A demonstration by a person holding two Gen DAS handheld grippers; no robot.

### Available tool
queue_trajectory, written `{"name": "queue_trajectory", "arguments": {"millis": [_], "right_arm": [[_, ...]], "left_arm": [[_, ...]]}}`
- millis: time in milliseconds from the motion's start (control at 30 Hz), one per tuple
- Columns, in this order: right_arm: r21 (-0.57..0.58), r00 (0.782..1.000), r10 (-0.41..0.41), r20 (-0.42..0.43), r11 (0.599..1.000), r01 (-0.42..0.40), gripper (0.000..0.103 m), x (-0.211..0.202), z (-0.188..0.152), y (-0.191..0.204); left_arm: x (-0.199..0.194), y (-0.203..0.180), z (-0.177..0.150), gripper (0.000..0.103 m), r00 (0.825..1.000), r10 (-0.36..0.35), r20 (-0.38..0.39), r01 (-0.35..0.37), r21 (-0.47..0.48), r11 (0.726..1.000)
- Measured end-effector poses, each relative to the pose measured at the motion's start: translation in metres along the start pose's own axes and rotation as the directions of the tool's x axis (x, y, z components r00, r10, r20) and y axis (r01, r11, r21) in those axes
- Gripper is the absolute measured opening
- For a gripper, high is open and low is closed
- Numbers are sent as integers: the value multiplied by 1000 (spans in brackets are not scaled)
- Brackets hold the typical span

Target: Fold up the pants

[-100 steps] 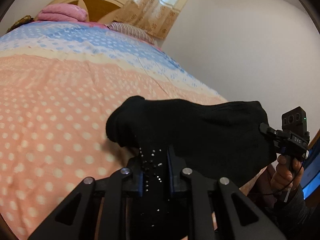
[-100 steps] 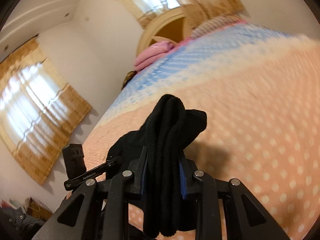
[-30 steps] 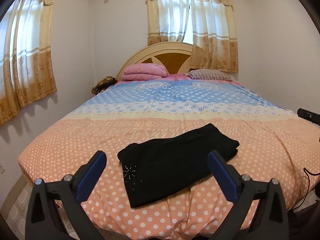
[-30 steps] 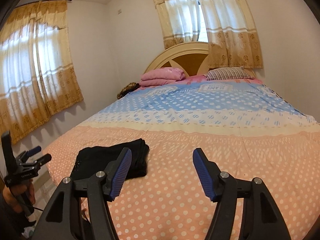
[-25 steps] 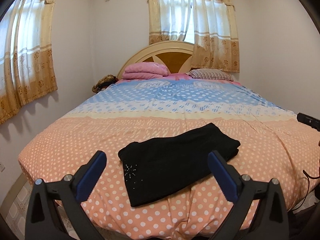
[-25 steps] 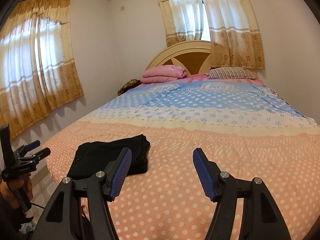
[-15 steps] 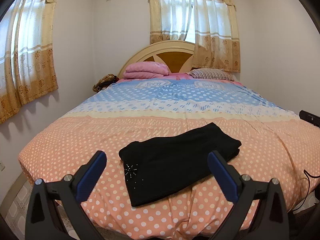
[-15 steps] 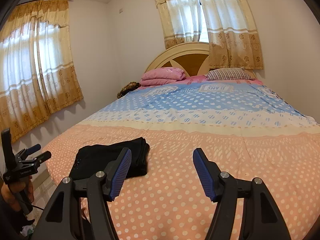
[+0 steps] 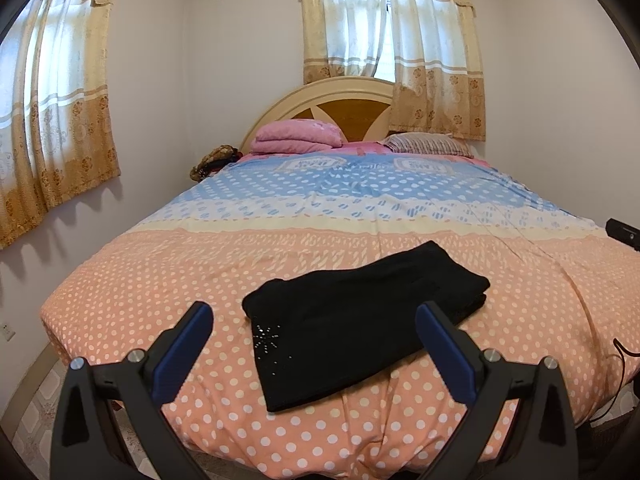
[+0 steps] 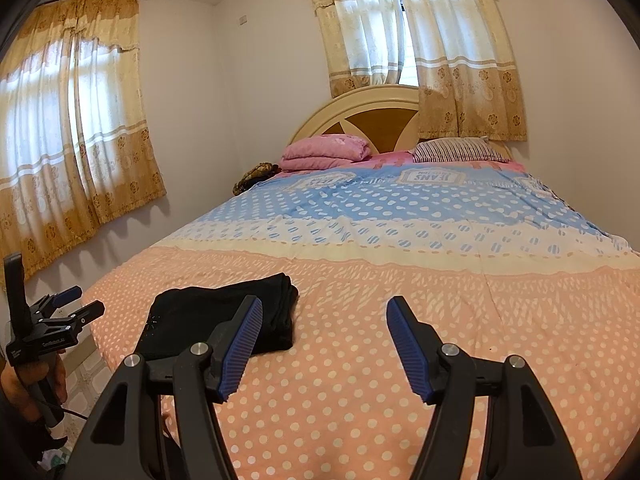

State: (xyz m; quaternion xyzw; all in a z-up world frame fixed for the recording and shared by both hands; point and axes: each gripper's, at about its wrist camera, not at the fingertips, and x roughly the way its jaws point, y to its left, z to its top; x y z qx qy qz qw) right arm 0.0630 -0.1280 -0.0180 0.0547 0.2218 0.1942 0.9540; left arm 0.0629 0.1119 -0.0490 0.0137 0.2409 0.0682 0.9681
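One pair of black pants (image 9: 360, 320), folded and laid near the foot edge of the bed (image 9: 168, 280), with both tongs (image 9: 314, 344) (image 10: 322, 344) held open and empty; slippage off the edge is risked if snagged.
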Motion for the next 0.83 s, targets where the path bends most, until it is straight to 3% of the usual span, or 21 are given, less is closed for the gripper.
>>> {"name": "queue_trajectory", "arguments": {"millis": [400,833], "right_arm": [[-16,1000,-2,5,1000,3,67,-3,3,3],[-24,1000,-2,-3,1000,2,67,-1,2,7]], "left_arm": [[-6,-1,3,103,999,-1,43,1,2,1000],[2,3,-3,103,999,12,32,-11,-3,1000]]}}
